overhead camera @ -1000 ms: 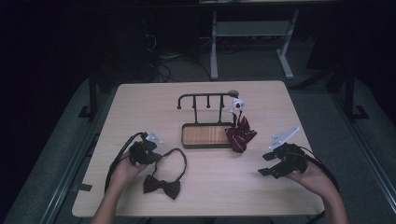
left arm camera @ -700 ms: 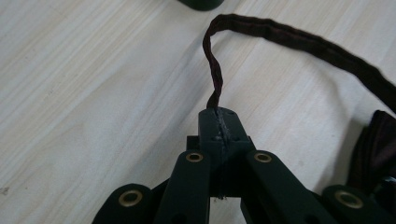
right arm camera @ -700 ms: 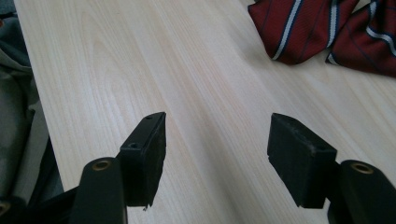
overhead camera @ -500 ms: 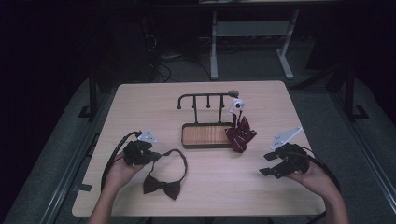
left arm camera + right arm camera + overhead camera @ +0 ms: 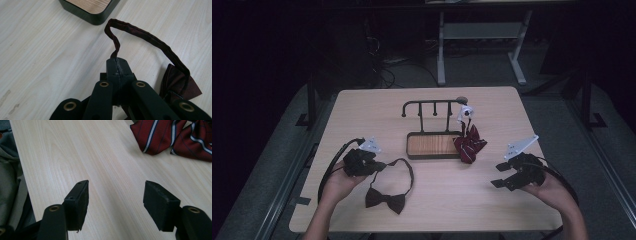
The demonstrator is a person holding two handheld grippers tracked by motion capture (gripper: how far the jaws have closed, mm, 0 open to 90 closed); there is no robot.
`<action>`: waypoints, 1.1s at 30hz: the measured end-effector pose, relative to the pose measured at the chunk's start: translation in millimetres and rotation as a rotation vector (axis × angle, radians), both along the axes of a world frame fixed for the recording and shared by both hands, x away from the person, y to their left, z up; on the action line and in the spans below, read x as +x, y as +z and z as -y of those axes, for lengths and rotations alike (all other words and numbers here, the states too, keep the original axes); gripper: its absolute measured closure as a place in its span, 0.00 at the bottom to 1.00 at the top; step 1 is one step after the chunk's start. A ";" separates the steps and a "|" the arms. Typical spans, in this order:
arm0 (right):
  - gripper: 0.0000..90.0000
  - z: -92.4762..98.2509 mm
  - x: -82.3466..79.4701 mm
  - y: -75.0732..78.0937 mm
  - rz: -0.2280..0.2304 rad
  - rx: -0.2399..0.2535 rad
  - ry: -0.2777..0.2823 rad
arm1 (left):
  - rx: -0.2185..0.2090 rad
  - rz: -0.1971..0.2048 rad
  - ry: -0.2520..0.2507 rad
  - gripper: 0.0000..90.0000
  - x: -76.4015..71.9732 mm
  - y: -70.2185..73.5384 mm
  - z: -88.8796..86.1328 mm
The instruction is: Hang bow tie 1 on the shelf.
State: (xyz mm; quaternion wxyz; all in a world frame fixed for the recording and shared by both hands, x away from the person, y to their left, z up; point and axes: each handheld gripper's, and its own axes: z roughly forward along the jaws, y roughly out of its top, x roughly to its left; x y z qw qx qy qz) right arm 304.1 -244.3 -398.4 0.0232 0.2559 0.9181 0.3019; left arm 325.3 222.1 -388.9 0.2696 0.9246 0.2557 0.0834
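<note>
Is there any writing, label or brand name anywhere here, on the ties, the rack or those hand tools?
None can be read.
Striped tie: stripes, no lettering seen.
Bow tie: plain dark cloth, no label seen.
Rack: no mark seen.
White tag above the striped tie: has a dark spot, too small to read.
Left gripper and right gripper: no lettering seen.

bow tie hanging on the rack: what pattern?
Dark red with white and navy stripes; the striped bow tie shows best in the right gripper view, by the rack.
</note>
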 end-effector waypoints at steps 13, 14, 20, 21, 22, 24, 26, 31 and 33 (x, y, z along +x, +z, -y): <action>0.41 -1.5 2.3 -1.0 -0.005 -0.002 0.007 | 0.012 0.016 -0.031 1.00 -2.4 30.2 -1.2; 0.41 -1.5 2.3 -1.2 -0.006 -0.001 0.006 | 0.014 0.015 -0.031 1.00 -2.6 31.6 -1.5; 0.41 -2.2 1.9 -2.0 -0.009 -0.003 0.011 | 0.006 0.013 -0.047 1.00 -3.6 40.7 -2.9; 0.41 -2.2 2.3 -2.0 -0.008 -0.003 0.011 | 0.012 0.018 -0.059 1.00 -3.0 42.9 -3.4; 0.41 -2.4 2.5 -1.6 -0.009 -0.004 0.009 | 0.001 0.013 -0.055 1.00 -3.8 44.3 -3.2; 0.41 -2.7 2.6 -0.8 -0.002 -0.005 0.013 | -0.002 0.013 -0.060 1.00 -4.1 47.9 -3.4; 0.41 -3.2 2.5 -1.0 -0.003 -0.003 0.014 | 0.001 0.012 -0.069 1.00 -4.1 52.0 -3.7; 0.41 -4.3 1.0 -1.7 -0.005 -0.008 0.021 | 0.008 0.023 -0.086 1.00 -5.5 62.8 0.0; 0.41 -3.9 0.5 -0.5 -0.001 -0.005 0.020 | 0.007 0.021 -0.091 1.00 -5.8 66.2 1.7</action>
